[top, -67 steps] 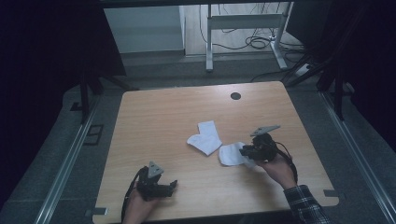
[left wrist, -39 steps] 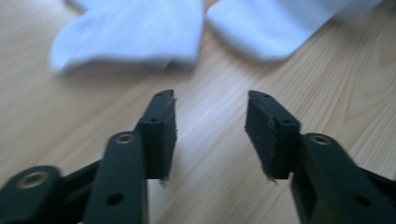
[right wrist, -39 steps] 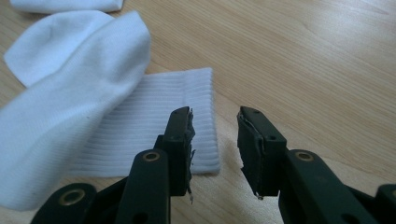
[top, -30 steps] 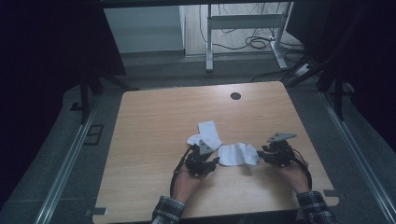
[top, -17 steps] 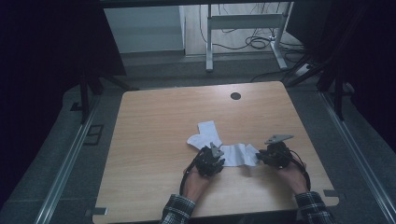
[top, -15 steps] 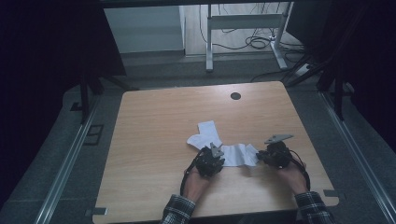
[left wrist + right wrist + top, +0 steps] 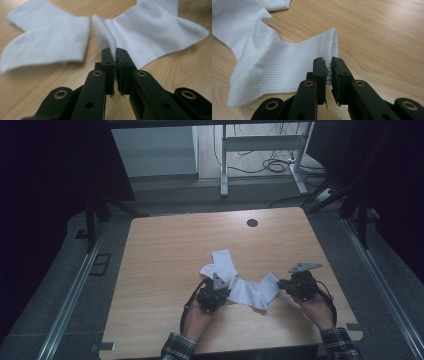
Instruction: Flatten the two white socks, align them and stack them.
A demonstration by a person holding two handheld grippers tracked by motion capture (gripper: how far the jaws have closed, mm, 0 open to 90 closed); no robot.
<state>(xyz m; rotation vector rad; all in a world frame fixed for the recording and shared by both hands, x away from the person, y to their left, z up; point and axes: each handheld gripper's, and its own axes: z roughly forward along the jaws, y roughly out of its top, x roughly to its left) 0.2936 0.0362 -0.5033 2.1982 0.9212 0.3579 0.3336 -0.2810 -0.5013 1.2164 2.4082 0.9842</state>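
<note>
My left gripper (image 7: pixel 115 53) pinches the near sock's (image 7: pixel 252 291) toe, my right gripper (image 7: pixel 328 65) its ribbed cuff, stretching it flat between them; the other sock (image 7: pixel 220 262) lies just beyond.

White ribbed knit cloth sock (image 7: pixel 282 67); matt wood-grain table (image 7: pixel 170 250); black matt claws.

From the high view I see a dim room: the bench (image 7: pixel 175 250) is evenly lit from above, while both sides of the frame fall into near black. The floor at top centre is brightest. Both gripper views are brighter; the socks (image 7: pixel 160 30) blur toward the top left, and the black jaws at the bottom are soft and out of focus.
</note>
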